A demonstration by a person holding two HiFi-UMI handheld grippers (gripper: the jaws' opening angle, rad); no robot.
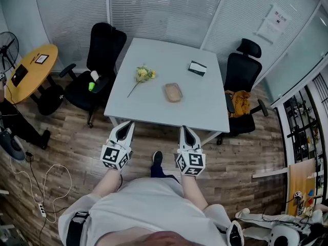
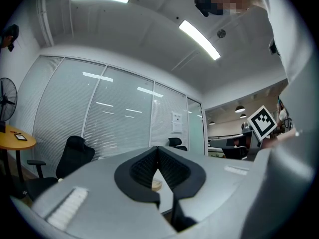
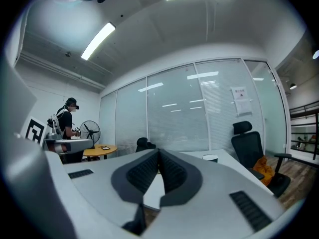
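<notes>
Both grippers are held in front of the person, short of the near edge of a white table [image 1: 205,111]. My left gripper [image 1: 128,123] is shut and holds nothing; its jaws meet at the tip [image 2: 158,149]. My right gripper [image 1: 184,129] is likewise shut and holds nothing [image 3: 159,152]. On the table lie a sprig of yellow flowers [image 1: 142,76], a tan oval dish [image 1: 173,92] and a dark box with a white top [image 1: 197,68]. The dish [image 2: 156,185] shows through the gap behind the left jaws. The box [image 3: 210,158] shows beyond the right jaws.
A black office chair [image 1: 100,60] stands at the table's left, another [image 1: 243,76] at its right with an orange bundle [image 1: 237,101] on it. A round yellow table [image 1: 32,68], a fan [image 1: 7,47] and floor cables [image 1: 46,188] are at the left. Another person [image 3: 67,121] stands far off.
</notes>
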